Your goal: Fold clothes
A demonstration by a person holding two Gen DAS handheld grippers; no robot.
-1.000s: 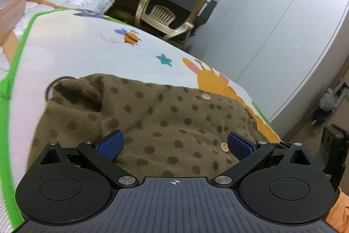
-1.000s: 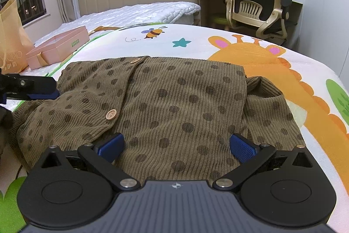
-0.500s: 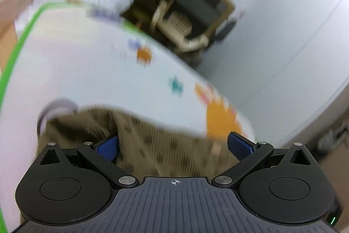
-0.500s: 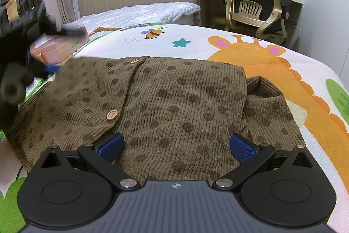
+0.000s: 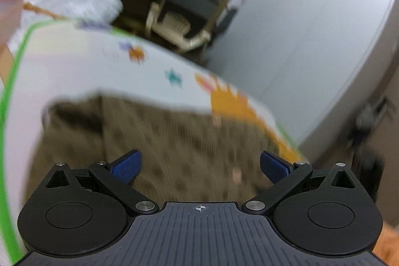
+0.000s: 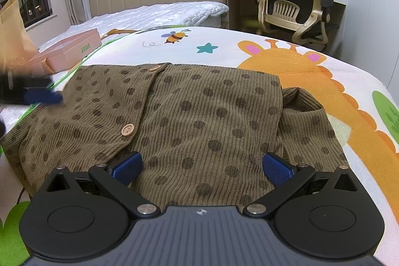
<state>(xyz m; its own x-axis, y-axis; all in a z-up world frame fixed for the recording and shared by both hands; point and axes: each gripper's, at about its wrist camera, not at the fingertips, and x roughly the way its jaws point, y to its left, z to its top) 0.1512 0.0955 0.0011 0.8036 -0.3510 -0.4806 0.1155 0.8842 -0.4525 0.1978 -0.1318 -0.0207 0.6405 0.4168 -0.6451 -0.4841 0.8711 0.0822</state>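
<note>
A brown corduroy cardigan (image 6: 199,116) with dark dots and wooden buttons lies spread on a cartoon play mat (image 6: 286,61). My right gripper (image 6: 200,166) is open and empty, low over the garment's near edge. My left gripper (image 5: 198,165) is open and empty over the cardigan (image 5: 162,141) in its own blurred view. It also shows in the right wrist view as a blurred dark shape with a blue pad (image 6: 42,96) at the cardigan's left edge.
A pink box (image 6: 69,51) and a tan paper bag (image 6: 12,41) sit at the mat's left. A bed (image 6: 149,14) lies behind. A desk chair (image 6: 291,4) stands at the back right. White cupboard doors (image 5: 311,29) are on the right.
My left gripper swung up and away, then came back down toward the cardigan's left edge; its view is blurred by motion. My right gripper and the cardigan stayed still.
</note>
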